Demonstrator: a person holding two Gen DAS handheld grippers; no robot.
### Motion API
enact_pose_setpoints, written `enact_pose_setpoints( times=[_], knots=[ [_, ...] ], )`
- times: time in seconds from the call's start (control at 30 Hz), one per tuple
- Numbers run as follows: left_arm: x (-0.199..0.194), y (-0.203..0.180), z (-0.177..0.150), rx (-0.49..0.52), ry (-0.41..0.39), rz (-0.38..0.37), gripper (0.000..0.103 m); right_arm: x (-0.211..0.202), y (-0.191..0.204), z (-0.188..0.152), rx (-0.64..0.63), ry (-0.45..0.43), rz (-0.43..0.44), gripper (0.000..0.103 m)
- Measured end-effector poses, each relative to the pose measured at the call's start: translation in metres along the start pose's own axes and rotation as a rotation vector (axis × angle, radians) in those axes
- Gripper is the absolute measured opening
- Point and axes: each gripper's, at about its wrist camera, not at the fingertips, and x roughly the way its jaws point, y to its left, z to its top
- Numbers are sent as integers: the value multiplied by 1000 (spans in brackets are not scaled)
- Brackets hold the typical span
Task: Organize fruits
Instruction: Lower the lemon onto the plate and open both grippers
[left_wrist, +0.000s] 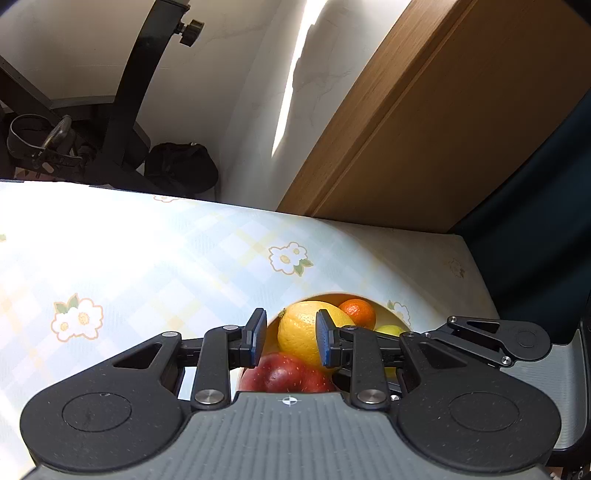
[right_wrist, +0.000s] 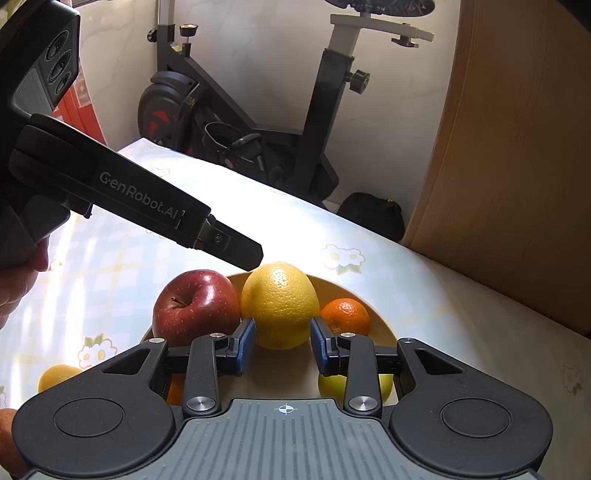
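Note:
A cream bowl (right_wrist: 384, 334) (left_wrist: 382, 308) on the table holds a red apple (right_wrist: 195, 306) (left_wrist: 284, 373), a big yellow citrus (right_wrist: 279, 302) (left_wrist: 301, 332), a tangerine (right_wrist: 345, 317) (left_wrist: 357, 313) and a greenish-yellow fruit (right_wrist: 332, 384) (left_wrist: 389, 329). My right gripper (right_wrist: 282, 345) sits low at the bowl's near side. Its pads flank the citrus's near end with a narrow gap and show no grip; the citrus rests on the pile. My left gripper (left_wrist: 290, 341) (right_wrist: 253, 256) hovers just above the citrus, jaws drawn close with nothing between them. Another yellow fruit (right_wrist: 55, 374) lies on the cloth.
The table wears a pale checked cloth with flowers (left_wrist: 147, 258). Behind its far edge stand an exercise bike (right_wrist: 258, 122) and a black bag (right_wrist: 369, 216). A wooden panel (right_wrist: 517, 147) rises on the right. A person's hand (right_wrist: 18, 284) holds the left gripper.

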Motion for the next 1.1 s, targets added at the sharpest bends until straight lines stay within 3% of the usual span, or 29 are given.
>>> enact_pose_setpoints(
  times=[0.27,0.73,1.1],
  knots=[
    [-38,-6,-13,31,-62,33,30,-33,7,-18,108,-98,-3,30],
    [-118,-5,-71,214,-139,169,32,-82,47,-64,209,-206,-19,31],
    [-143,4,-98,260,-141,148,32,-97,62,-91,277,-220,-51,31]
  ],
)
